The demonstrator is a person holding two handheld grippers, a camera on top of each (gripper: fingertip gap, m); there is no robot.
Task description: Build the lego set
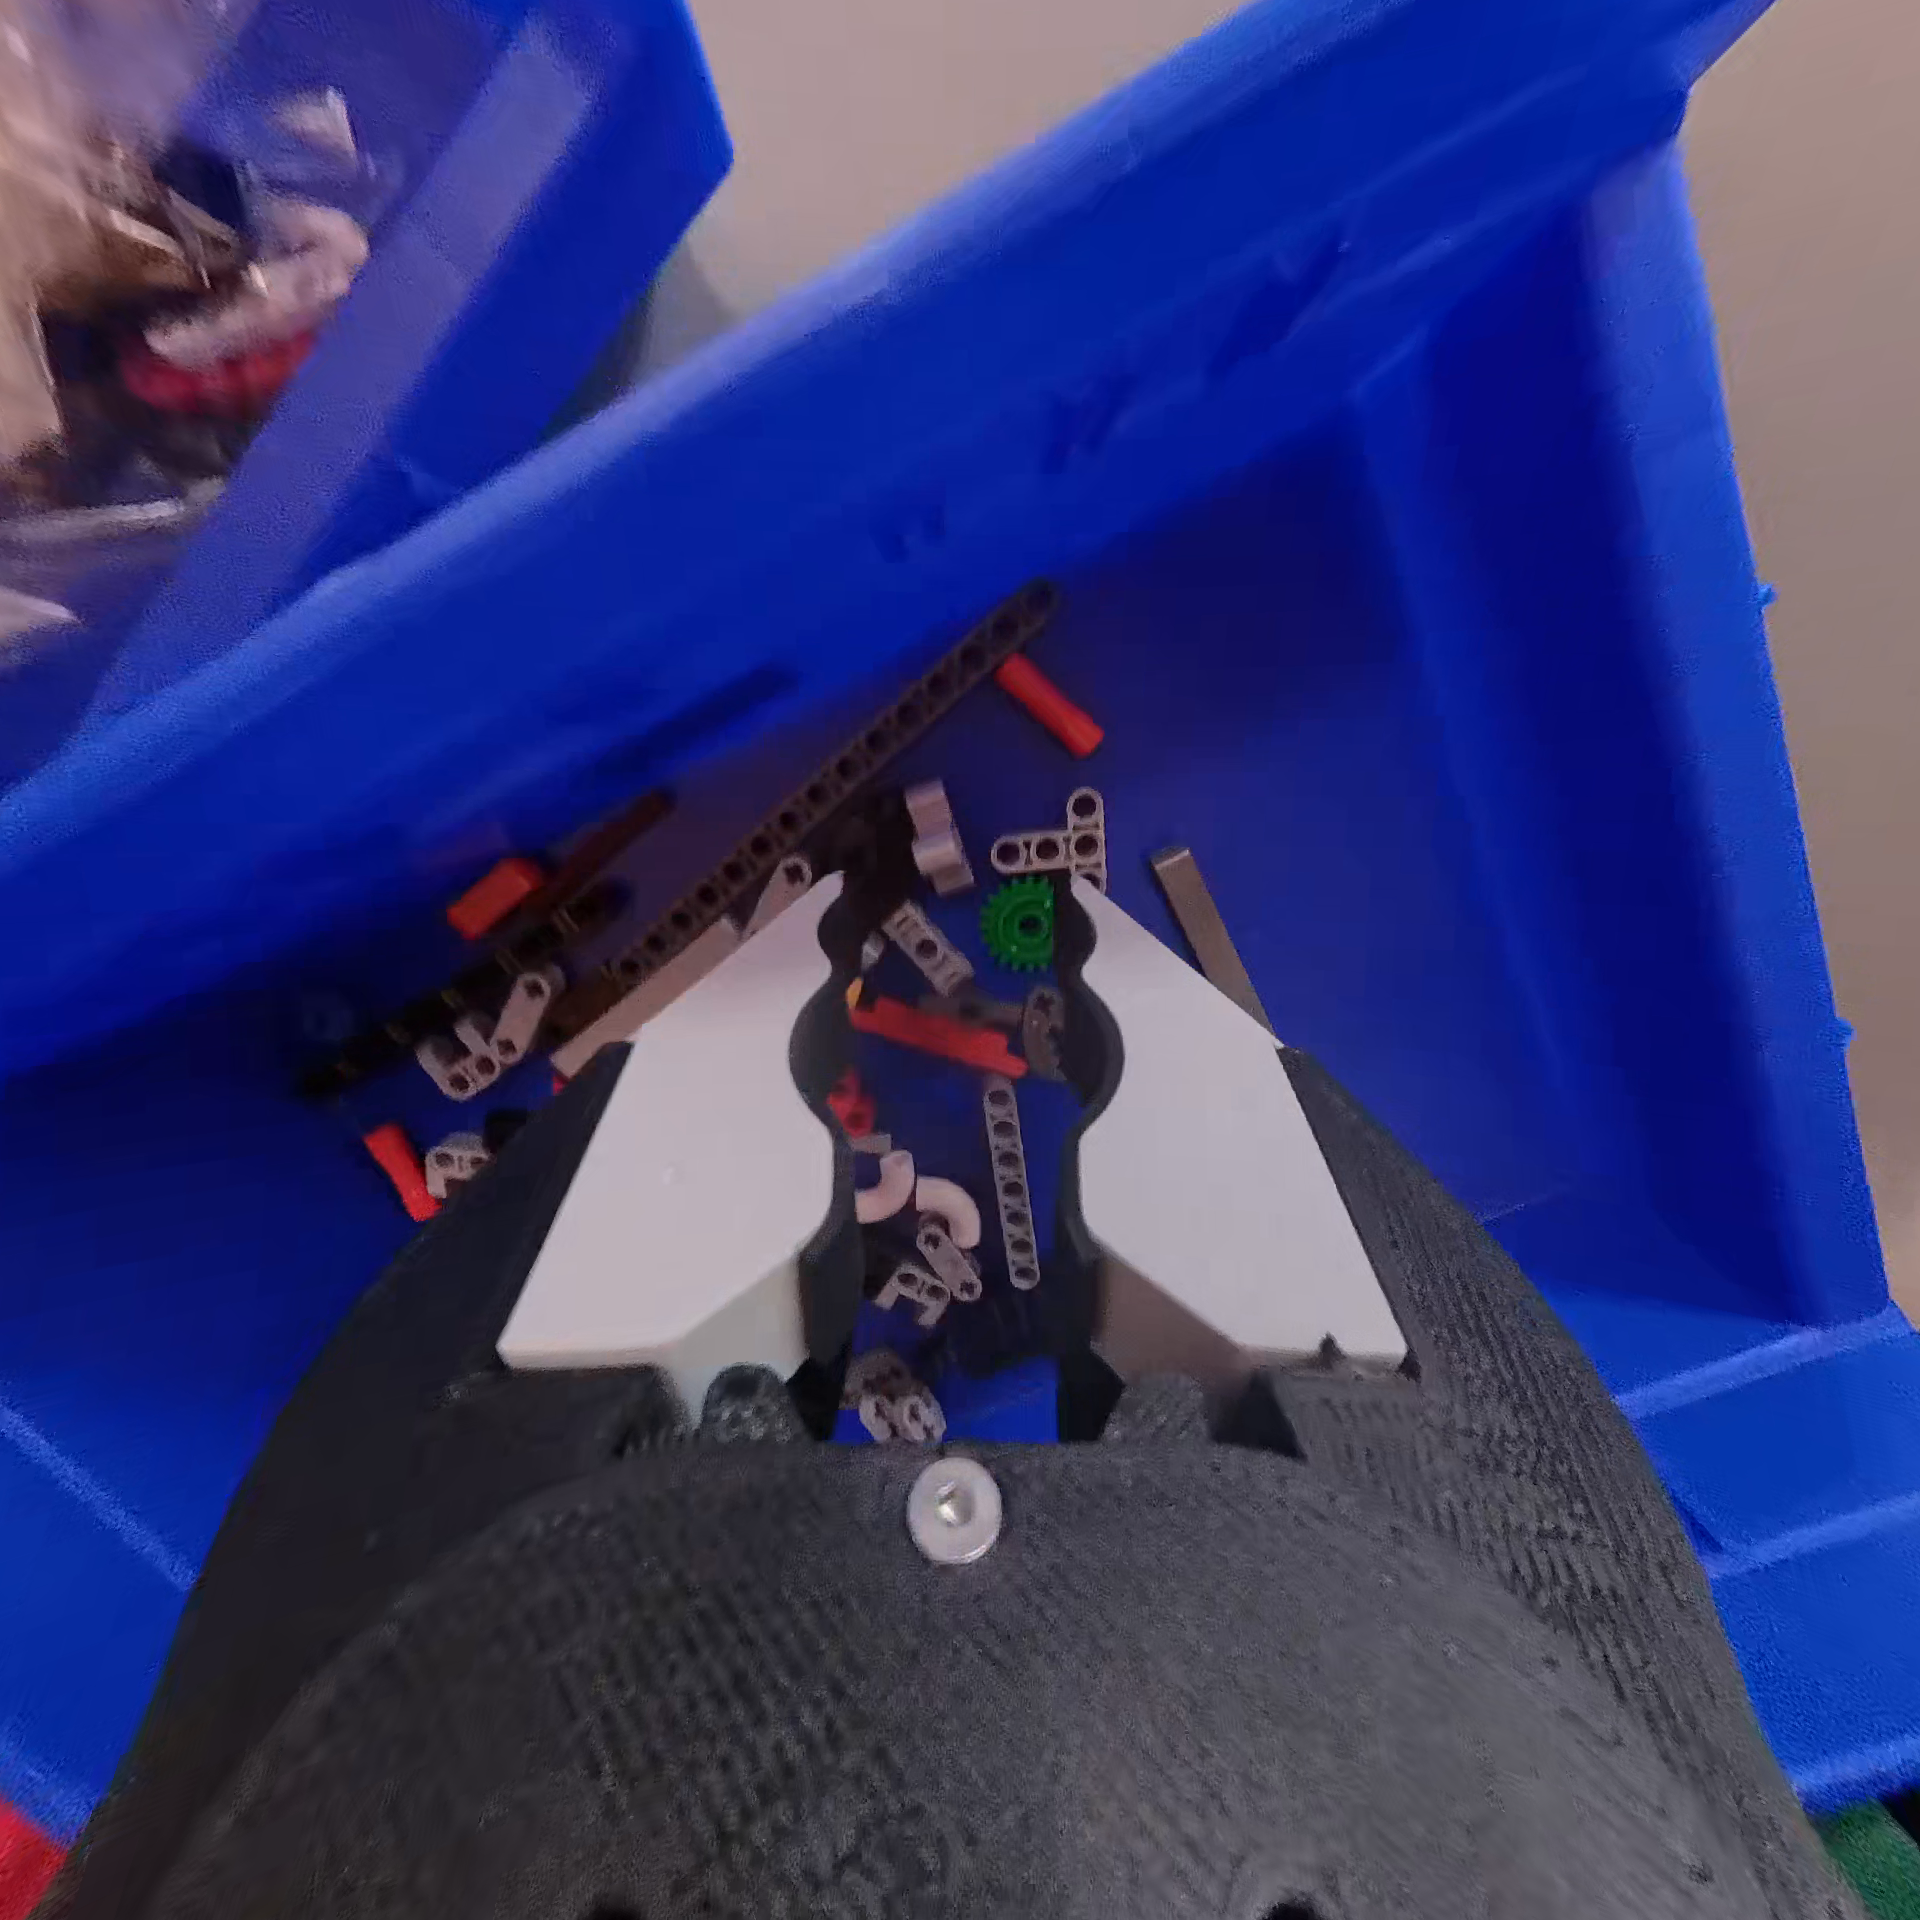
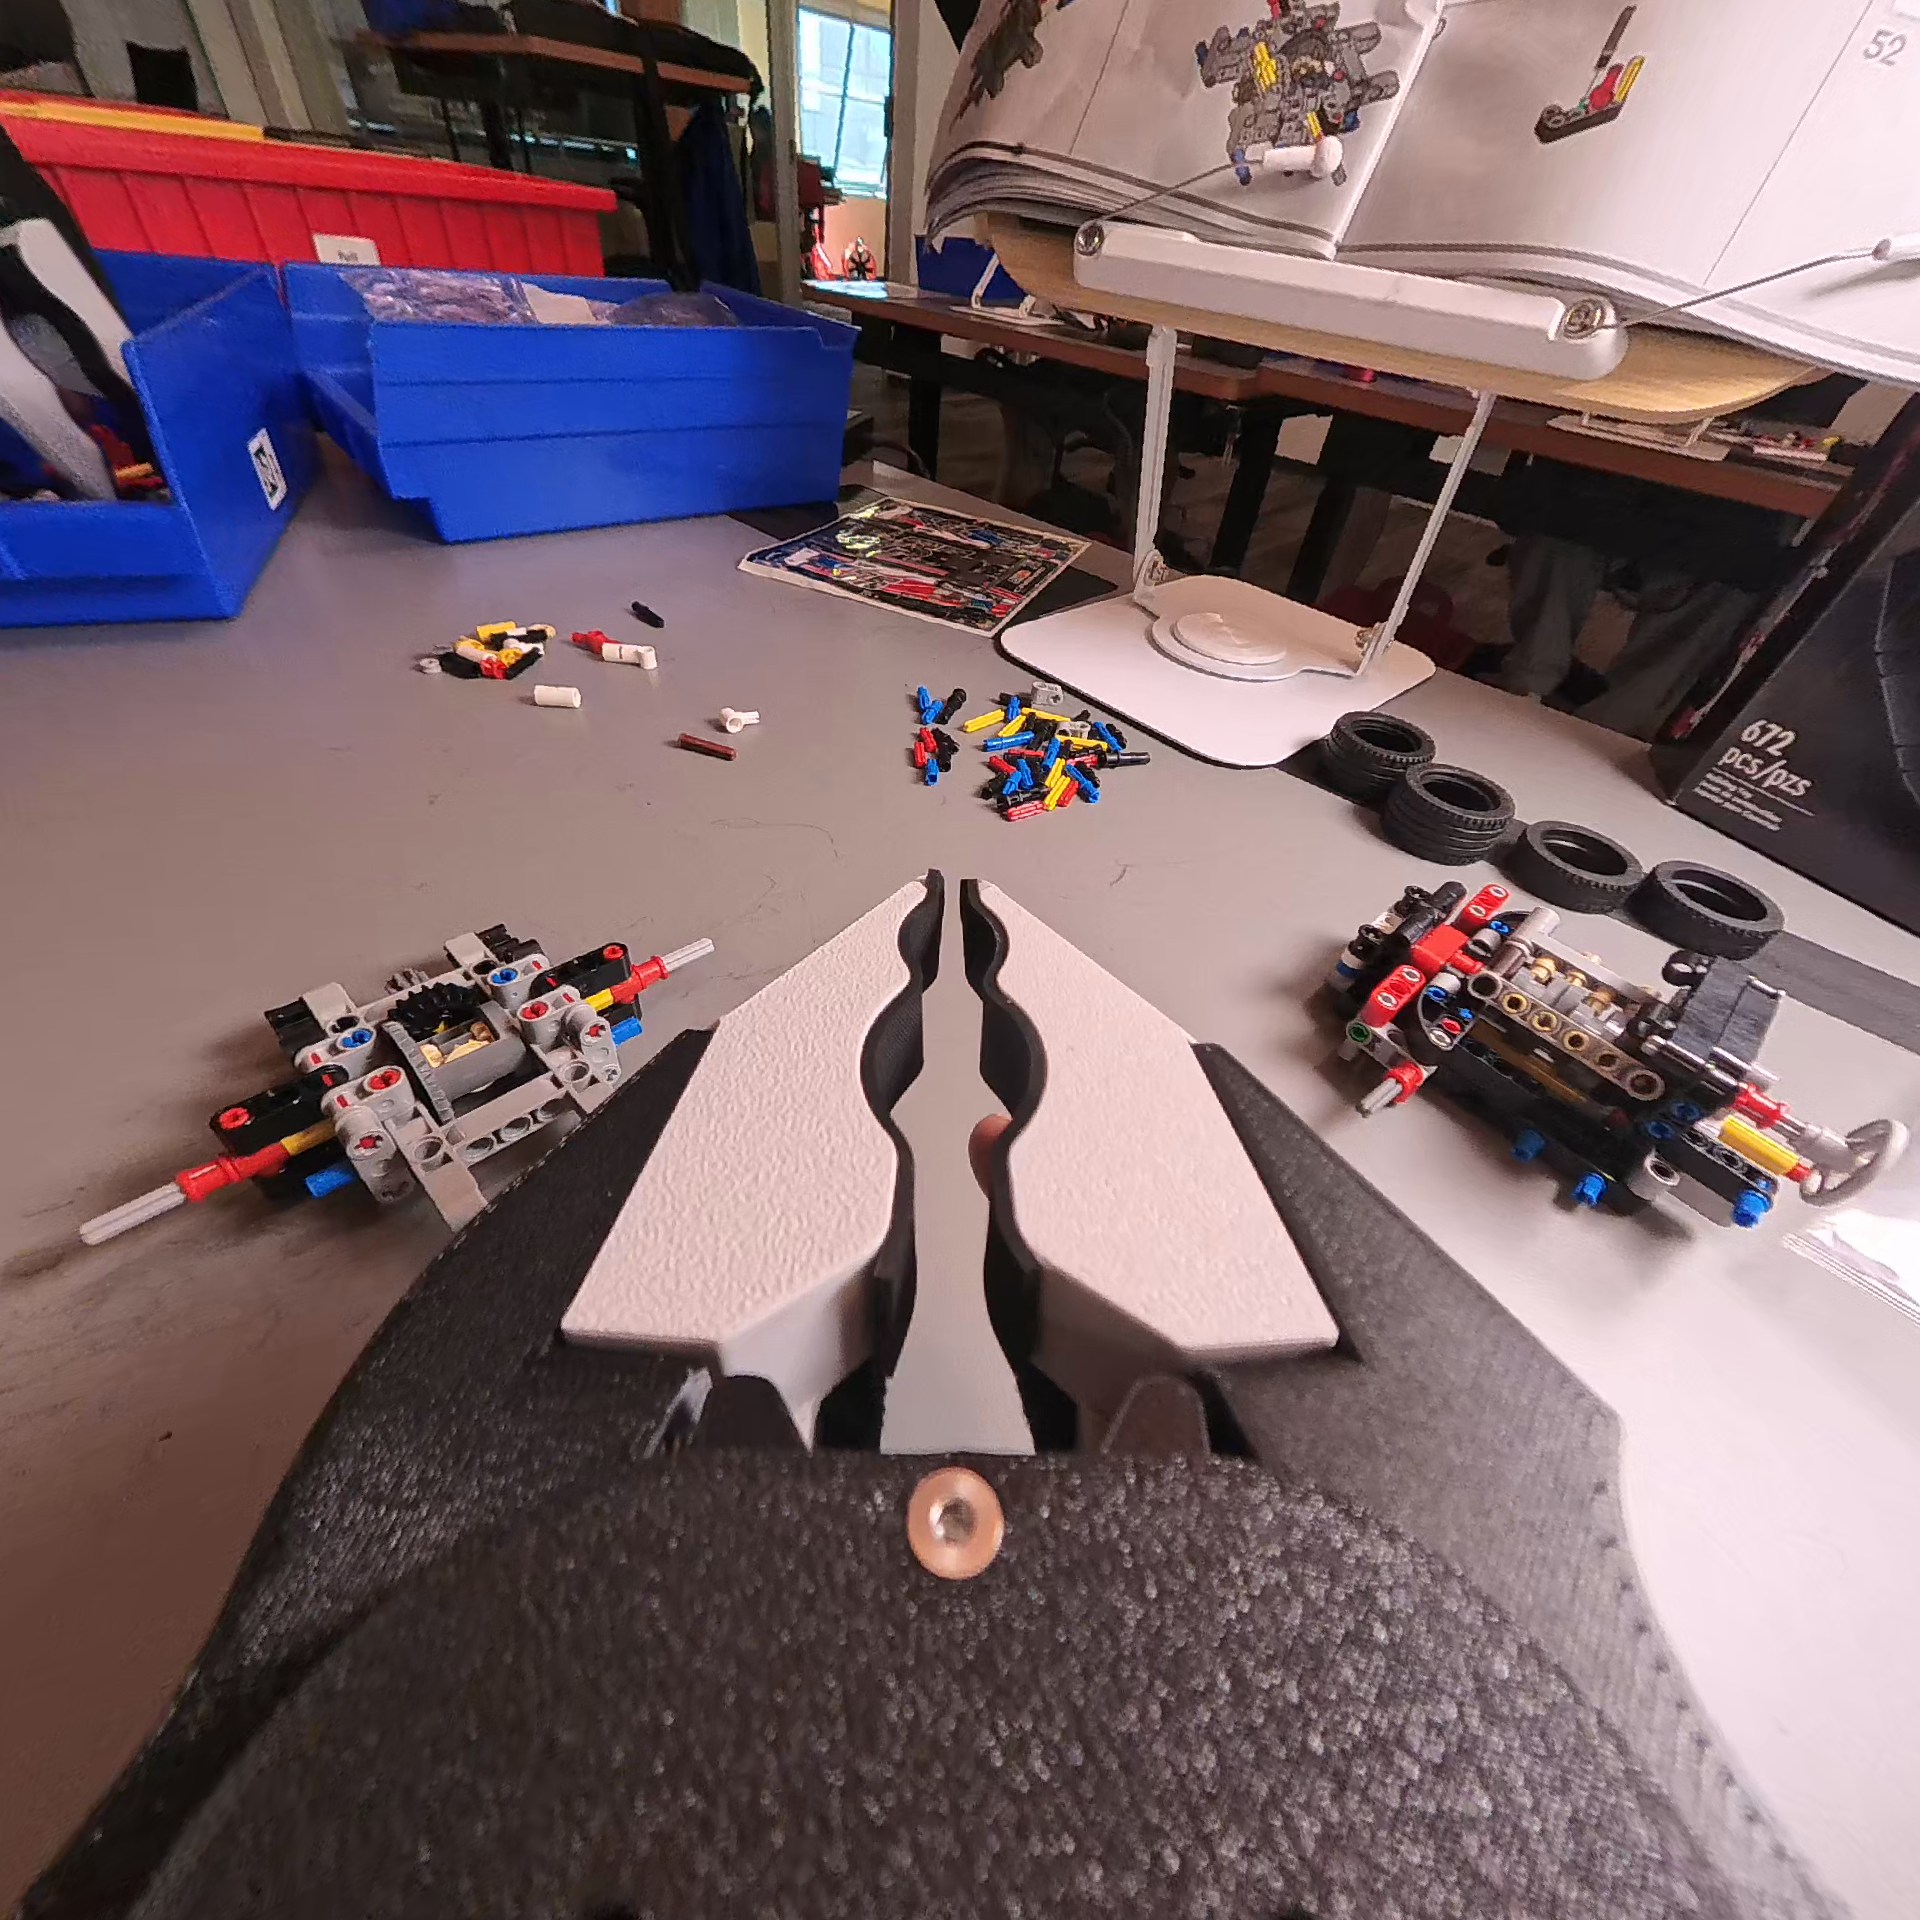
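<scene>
My left gripper (image 1: 956, 894) is open and reaches down into a blue bin (image 1: 1558, 727) of loose building parts. Between and just past its fingers lie a green gear (image 1: 1018, 923), a red axle piece (image 1: 935, 1029) and a grey holed beam (image 1: 1013, 1184). None of them is gripped. A long dark beam (image 1: 831, 790) leans along the bin wall. My right gripper (image 2: 952, 883) hovers low over the grey table (image 2: 312, 831). Its fingers are closed together with nothing between them. A partly built assembly (image 2: 436, 1049) lies to its left and another assembly (image 2: 1558, 1049) to its right.
A pile of coloured pins (image 2: 1029, 743), scattered small parts (image 2: 499, 644), several black tyres (image 2: 1455, 810), a sticker sheet (image 2: 914, 561) and a white book stand (image 2: 1216, 665) with an open manual lie ahead. Blue bins (image 2: 582, 416), a red bin (image 2: 312, 197) and a black box (image 2: 1808, 727) border the table.
</scene>
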